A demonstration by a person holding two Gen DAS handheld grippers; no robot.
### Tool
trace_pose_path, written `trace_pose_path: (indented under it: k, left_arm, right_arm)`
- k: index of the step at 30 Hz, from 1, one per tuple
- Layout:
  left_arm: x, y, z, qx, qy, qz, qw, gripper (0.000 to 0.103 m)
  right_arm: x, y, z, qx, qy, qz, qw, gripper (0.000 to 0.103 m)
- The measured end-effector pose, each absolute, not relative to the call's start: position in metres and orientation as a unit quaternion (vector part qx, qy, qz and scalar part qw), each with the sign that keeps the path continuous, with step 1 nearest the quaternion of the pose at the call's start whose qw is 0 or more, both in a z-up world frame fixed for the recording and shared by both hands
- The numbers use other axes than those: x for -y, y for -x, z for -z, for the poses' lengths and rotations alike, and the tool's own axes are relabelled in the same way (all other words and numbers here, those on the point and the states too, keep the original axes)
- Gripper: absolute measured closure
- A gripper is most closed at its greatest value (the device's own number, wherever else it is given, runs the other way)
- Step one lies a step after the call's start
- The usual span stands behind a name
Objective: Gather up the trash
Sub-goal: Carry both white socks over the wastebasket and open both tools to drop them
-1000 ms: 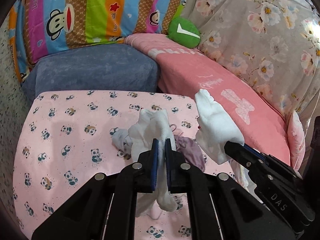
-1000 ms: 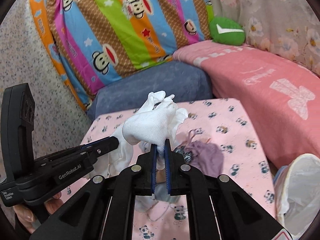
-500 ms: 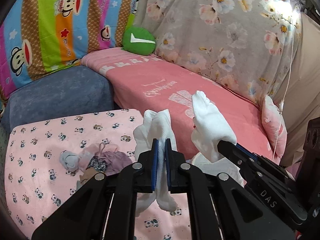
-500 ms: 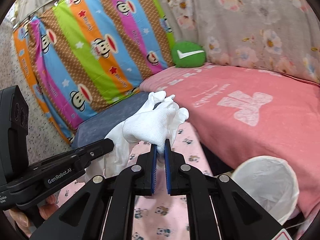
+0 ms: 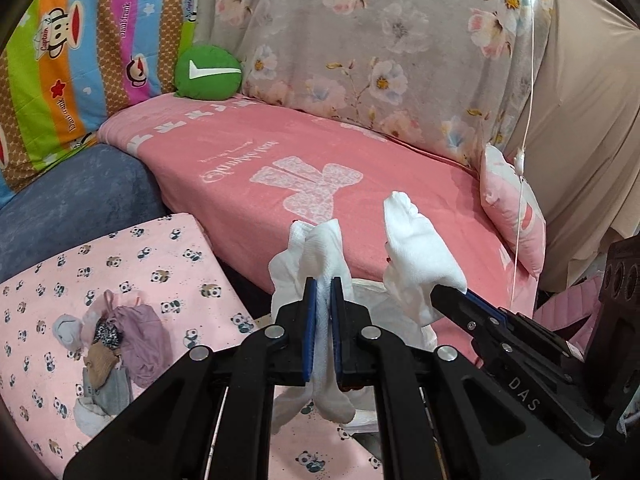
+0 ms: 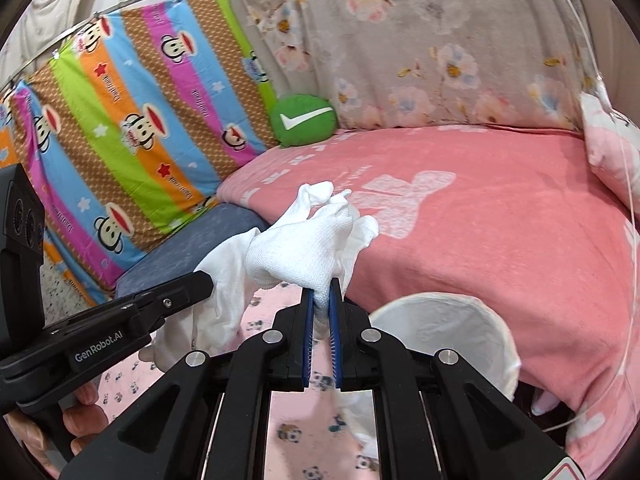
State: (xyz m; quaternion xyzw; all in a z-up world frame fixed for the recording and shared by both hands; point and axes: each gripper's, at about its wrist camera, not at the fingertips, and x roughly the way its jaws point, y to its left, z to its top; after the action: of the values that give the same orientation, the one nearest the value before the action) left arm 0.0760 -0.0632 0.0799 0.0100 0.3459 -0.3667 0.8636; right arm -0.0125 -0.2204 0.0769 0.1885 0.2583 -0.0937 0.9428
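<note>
On the panda-print pink sheet [image 5: 120,256] at far left lies a small heap of crumpled clothes [image 5: 116,336]. My left gripper [image 5: 323,312] is clamped on a white crumpled tissue [image 5: 316,256]; my right gripper [image 6: 321,308] pinches another white tissue wad [image 6: 304,248], near the white-lined bin [image 6: 452,328] beside the pink blanket [image 6: 480,232].

Matt black plastic grippers [image 5: 323,292] [image 6: 321,296] with shiny metal rivets and ribbed blue pads [image 6: 307,320]; soft white waffle-textured tissue [image 6: 304,248]; thin glossy white bin liner [image 6: 448,332]; fuzzy pink blanket [image 5: 280,168]; printed cotton sheet [image 5: 120,264].
</note>
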Motion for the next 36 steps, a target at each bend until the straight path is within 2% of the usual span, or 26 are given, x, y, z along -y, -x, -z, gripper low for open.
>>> trace_pose_path:
  k: [13, 25, 28, 29, 31, 32, 33, 34, 36]
  left_arm:
    - [0.124, -0.053, -0.066, -0.362, -0.040, 0.403, 0.840, 0.096]
    - [0.143, -0.051, -0.055, -0.374, -0.051, 0.409, 0.831, 0.094]
    - [0.145, -0.051, -0.053, -0.377, -0.052, 0.408, 0.830, 0.094]
    - [0.145, -0.053, -0.052, -0.379, -0.051, 0.407, 0.830, 0.093]
    - [0.145, -0.054, -0.049, -0.381, -0.049, 0.399, 0.833, 0.078]
    - [0.145, -0.055, -0.049, -0.382, -0.048, 0.392, 0.836, 0.057]
    - [0.143, -0.055, -0.049, -0.376, -0.046, 0.380, 0.844, 0.043]
    - [0.141, -0.055, -0.049, -0.372, -0.044, 0.373, 0.849, 0.040]
    - [0.139, -0.058, -0.049, -0.372, -0.042, 0.369, 0.851, 0.035]
  right_arm:
    - [0.272, 0.043, -0.045, -0.274, -0.215, 0.134, 0.928, 0.094]
    - [0.284, 0.045, -0.035, -0.283, -0.221, 0.146, 0.922, 0.094]
    - [0.284, 0.045, -0.034, -0.284, -0.220, 0.147, 0.921, 0.092]
    - [0.283, 0.045, -0.033, -0.284, -0.219, 0.148, 0.922, 0.089]
    - [0.281, 0.045, -0.034, -0.282, -0.215, 0.156, 0.922, 0.088]
    - [0.280, 0.045, -0.034, -0.281, -0.215, 0.157, 0.922, 0.083]
    - [0.280, 0.045, -0.034, -0.280, -0.216, 0.158, 0.922, 0.079]
    - [0.281, 0.046, -0.034, -0.278, -0.216, 0.161, 0.922, 0.075]
    - [0.281, 0.047, -0.035, -0.277, -0.217, 0.161, 0.922, 0.074]
